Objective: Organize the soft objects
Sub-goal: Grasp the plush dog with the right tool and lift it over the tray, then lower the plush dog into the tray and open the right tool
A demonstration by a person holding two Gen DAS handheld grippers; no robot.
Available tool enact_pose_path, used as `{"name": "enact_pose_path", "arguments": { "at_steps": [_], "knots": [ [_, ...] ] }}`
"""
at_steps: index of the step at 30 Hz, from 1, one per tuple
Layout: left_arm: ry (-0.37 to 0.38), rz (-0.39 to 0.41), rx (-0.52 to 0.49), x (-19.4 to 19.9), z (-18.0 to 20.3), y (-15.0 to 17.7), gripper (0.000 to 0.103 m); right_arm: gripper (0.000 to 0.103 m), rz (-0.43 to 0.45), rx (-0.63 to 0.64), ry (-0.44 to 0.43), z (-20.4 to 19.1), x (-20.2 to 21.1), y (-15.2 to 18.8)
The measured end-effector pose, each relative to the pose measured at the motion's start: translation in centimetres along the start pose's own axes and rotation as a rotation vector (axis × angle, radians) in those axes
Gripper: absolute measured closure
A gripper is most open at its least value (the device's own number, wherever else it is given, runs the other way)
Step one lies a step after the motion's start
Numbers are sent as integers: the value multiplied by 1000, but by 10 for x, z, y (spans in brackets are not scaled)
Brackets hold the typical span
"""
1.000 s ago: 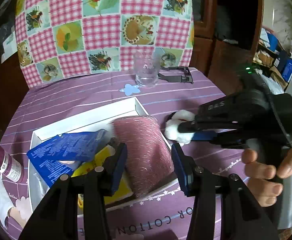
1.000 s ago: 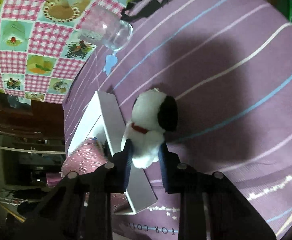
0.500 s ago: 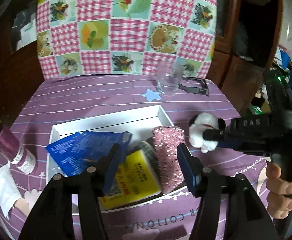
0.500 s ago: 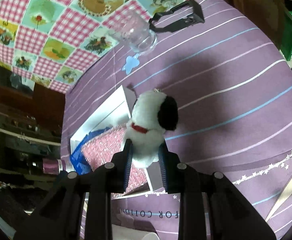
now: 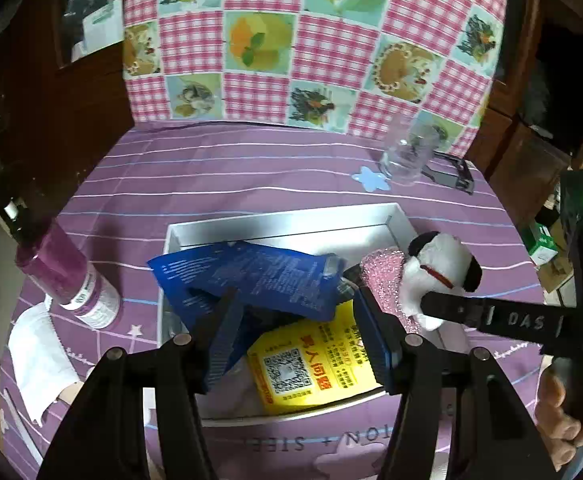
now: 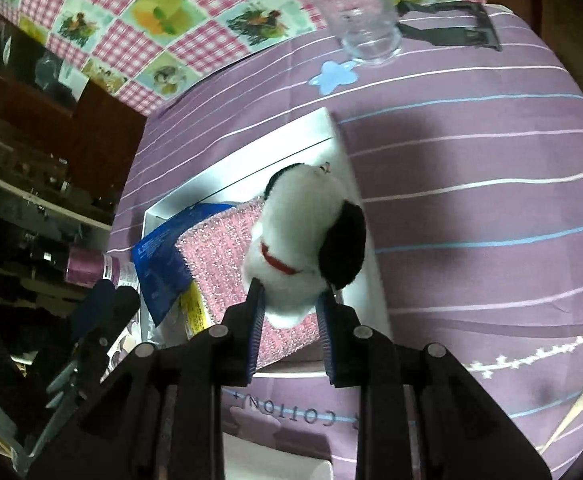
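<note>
A white plush dog (image 6: 303, 232) with black ears and a red collar is pinched by its body in my right gripper (image 6: 291, 300), which is shut on it. It hangs over the right end of the white tray (image 5: 283, 220), above a pink glittery sponge (image 5: 383, 280). The left wrist view shows the same dog (image 5: 439, 268) in the right gripper (image 5: 427, 308). My left gripper (image 5: 295, 312) is open above the tray, with nothing between its pads. Below it in the tray lie a blue packet (image 5: 251, 272) and a yellow packet (image 5: 315, 364).
A clear glass (image 5: 409, 156), a black clip (image 5: 451, 170) and a blue flower shape (image 5: 371, 180) sit at the table's far right. A purple bottle (image 5: 71, 280) and white paper (image 5: 35, 356) are left of the tray. A checked cloth hangs behind the table.
My left gripper opened off the pink sponge and drew back and up, leaving it in the tray. My right gripper carried the plush dog from beside the tray to over its right end.
</note>
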State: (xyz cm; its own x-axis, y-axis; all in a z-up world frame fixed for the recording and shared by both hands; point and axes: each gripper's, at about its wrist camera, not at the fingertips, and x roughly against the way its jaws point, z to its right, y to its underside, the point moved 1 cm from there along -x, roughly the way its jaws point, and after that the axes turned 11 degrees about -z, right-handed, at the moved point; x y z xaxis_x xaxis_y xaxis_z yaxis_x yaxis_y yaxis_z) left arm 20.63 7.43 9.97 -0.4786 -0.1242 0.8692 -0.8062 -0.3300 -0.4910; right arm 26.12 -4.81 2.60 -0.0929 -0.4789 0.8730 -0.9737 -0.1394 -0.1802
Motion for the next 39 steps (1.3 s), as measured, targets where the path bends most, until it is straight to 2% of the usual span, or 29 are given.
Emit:
{"name": "enact_pose_path", "arguments": {
  "at_steps": [2, 5, 7, 9, 12, 19, 26, 29, 31, 33, 37, 39],
  "knots": [
    [-6, -3, 7, -1, -6, 0, 43, 76, -1, 13, 16, -5, -12, -1],
    [-6, -5, 31, -5, -15, 0, 30, 76, -11, 31, -13, -10, -33, -4],
    [0, -10, 43, -9, -21, 0, 30, 76, -2, 56, -28, -12, -42, -5],
    [11, -26, 48, -15, -25, 0, 30, 76, 17, 78, 11, -13, -44, -6],
    [12, -47, 58, -26, -28, 0, 30, 76, 24, 71, 14, -9, -42, -7],
    [26, -75, 45, -43, -24, 3, 30, 79, 27, 88, 98, -11, -47, -7],
    [16, -66, 36, -46, -21, 5, 29, 75, -43, 99, 110, -9, -36, -5],
    [10, -65, 33, -47, -20, 5, 29, 74, -91, 98, 26, -6, -29, -3],
    [5, -64, 30, -46, -20, 5, 30, 59, -100, 80, -30, -4, -22, -1],
    [1, -64, 26, -45, -20, 4, 30, 52, -110, 72, -51, -4, -15, 1],
    [-8, -82, 34, -44, -20, 4, 29, 52, -98, 81, -47, -7, 0, 6],
    [-7, -87, 38, -40, -21, 4, 23, 52, -75, 69, -50, -6, 10, 8]
  ]
}}
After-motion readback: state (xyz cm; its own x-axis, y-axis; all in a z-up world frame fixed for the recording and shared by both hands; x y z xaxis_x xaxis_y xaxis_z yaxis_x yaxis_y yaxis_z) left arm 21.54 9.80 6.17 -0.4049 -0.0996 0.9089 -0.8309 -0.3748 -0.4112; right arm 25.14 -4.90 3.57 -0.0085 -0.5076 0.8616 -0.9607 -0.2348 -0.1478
